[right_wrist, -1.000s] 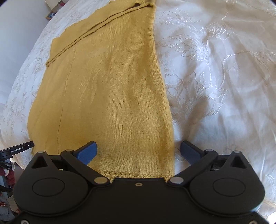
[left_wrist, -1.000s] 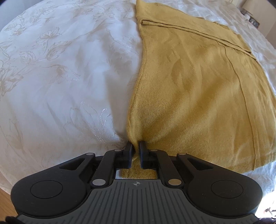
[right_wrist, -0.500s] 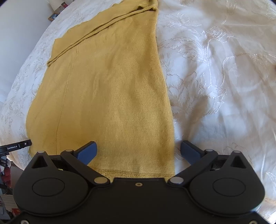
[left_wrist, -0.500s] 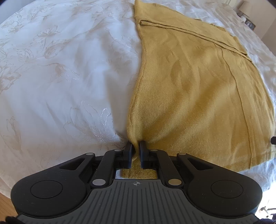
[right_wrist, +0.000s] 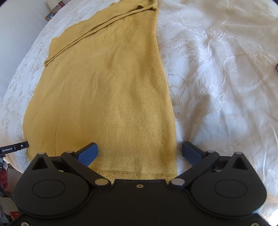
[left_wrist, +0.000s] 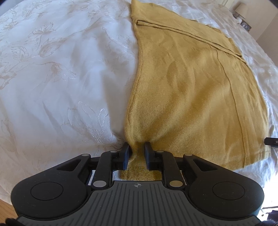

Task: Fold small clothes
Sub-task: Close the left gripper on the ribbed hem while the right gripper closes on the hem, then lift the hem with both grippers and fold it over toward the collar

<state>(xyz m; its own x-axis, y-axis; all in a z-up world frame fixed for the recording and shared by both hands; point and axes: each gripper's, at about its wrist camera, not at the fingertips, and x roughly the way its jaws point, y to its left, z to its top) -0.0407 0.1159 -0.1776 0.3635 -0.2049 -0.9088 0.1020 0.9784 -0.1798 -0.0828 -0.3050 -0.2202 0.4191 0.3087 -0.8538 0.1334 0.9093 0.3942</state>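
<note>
A mustard-yellow knit garment (left_wrist: pixel 191 87) lies flat on the white bedspread (left_wrist: pixel 60 78), with a fold running across its far end. My left gripper (left_wrist: pixel 136 151) sits at the garment's near left corner. Its jaws are opening, and a bunched pinch of the fabric still stands loosely between them. In the right wrist view the garment (right_wrist: pixel 113 87) stretches away from me. My right gripper (right_wrist: pixel 139 149) hovers open and wide over the near right corner and its hem, with the blue fingertips (right_wrist: pixel 88 152) holding nothing.
The embroidered bedspread (right_wrist: pixel 217 87) spreads around the garment on both sides. A lamp (left_wrist: pixel 241 8) and a small picture frame (right_wrist: pixel 50 15) stand beyond the bed. Wooden floor (left_wrist: pixel 7 208) shows at the near edge. A small dark object (right_wrist: pixel 276 67) lies at the far right.
The left jaws, shut tight on the garment's corner before, have parted, and the pinched fabric has slackened. The right gripper stays open in the same place.
</note>
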